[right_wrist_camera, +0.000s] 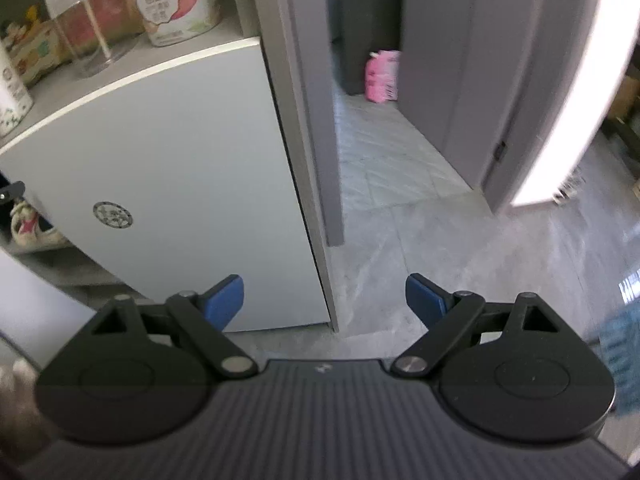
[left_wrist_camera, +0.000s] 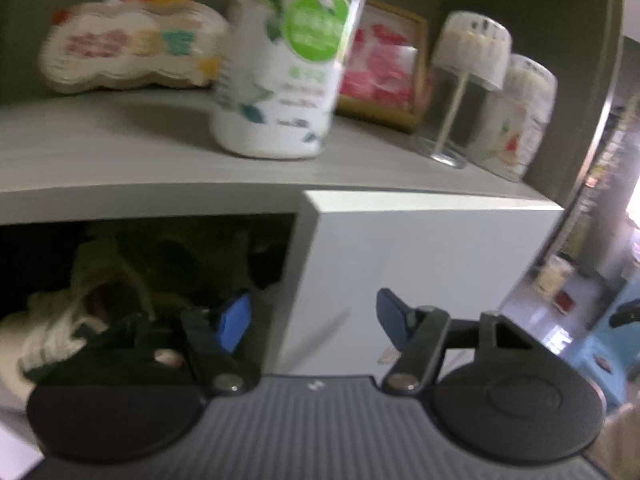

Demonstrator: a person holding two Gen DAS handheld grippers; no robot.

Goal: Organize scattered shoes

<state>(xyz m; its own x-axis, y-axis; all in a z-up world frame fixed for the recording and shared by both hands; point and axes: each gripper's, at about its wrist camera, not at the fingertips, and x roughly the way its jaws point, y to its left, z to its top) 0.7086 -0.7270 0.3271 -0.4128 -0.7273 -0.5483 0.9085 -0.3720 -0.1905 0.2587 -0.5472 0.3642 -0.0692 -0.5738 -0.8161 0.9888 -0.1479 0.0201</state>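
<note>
My left gripper (left_wrist_camera: 314, 316) is open and empty, its fingers straddling the edge of the white cabinet door (left_wrist_camera: 420, 272). Behind the open side, a dark shoe compartment holds white and beige sneakers (left_wrist_camera: 68, 332), blurred. My right gripper (right_wrist_camera: 324, 300) is open and empty, held in front of the closed white cabinet door (right_wrist_camera: 160, 184) and the grey tiled floor (right_wrist_camera: 420, 248). A white sneaker with red trim (right_wrist_camera: 30, 230) shows at the cabinet's left edge in the right wrist view.
The shelf (left_wrist_camera: 120, 152) above the cabinet holds a white bottle with a green label (left_wrist_camera: 288, 60), a cartoon ornament (left_wrist_camera: 132, 48), a framed picture (left_wrist_camera: 384, 68) and clear-based jars (left_wrist_camera: 464, 92). A grey doorway pillar (right_wrist_camera: 316, 120), a pink bag (right_wrist_camera: 382, 76) and a blue mat (right_wrist_camera: 620, 352) are on the right.
</note>
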